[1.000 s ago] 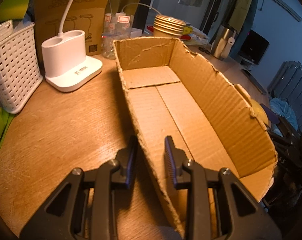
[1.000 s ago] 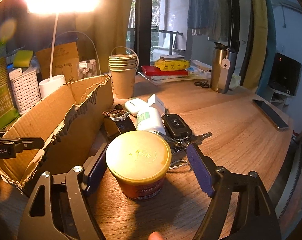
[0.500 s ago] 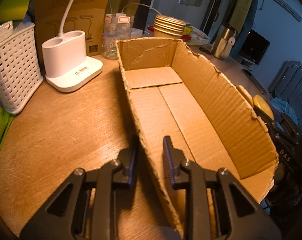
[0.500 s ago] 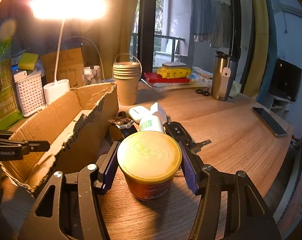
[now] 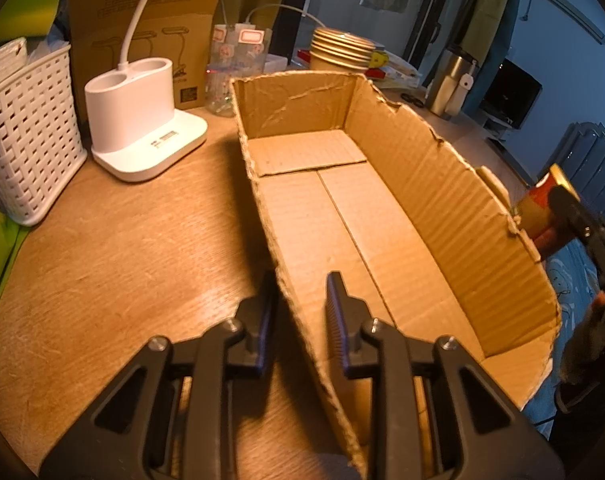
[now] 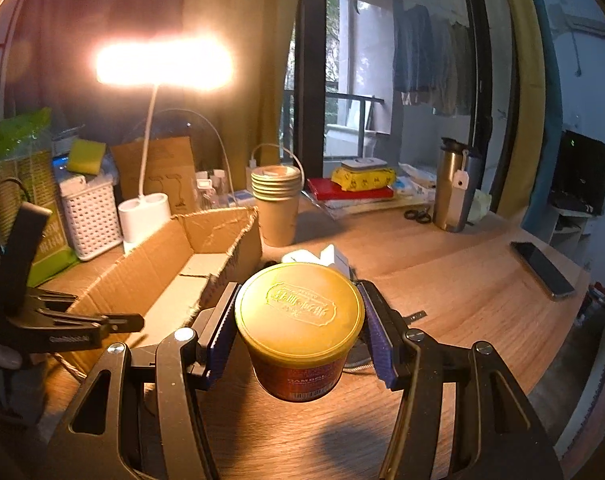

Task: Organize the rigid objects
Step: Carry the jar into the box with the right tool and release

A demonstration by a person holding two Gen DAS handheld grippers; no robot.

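Lifted clear of the wood since the earlier frame, the yellow-lidded tub point(image 6: 300, 330) now hangs low centre in my right view, where a second ago it stood on the desk between wide jaws. My right gripper point(image 6: 298, 334) pinches it, both blue pads against its sides. My left gripper point(image 5: 298, 316) is closed on the near wall of the cardboard box point(image 5: 454, 216), one finger outside and one inside, steadying it.

As I judge it, I am barely started: the box floor is bare, this tub is the first piece on its way, and a white bottle point(image 6: 334, 258) peeks out behind the tub, still waiting on the wooden desk point(image 6: 442, 280).

Further out, upper left, a desk lamp point(image 6: 164, 66) glares above a white basket point(image 6: 88, 218); paper cups point(image 6: 278, 206), a steel tumbler point(image 6: 454, 188) and a phone point(image 6: 542, 270) sit toward the window.
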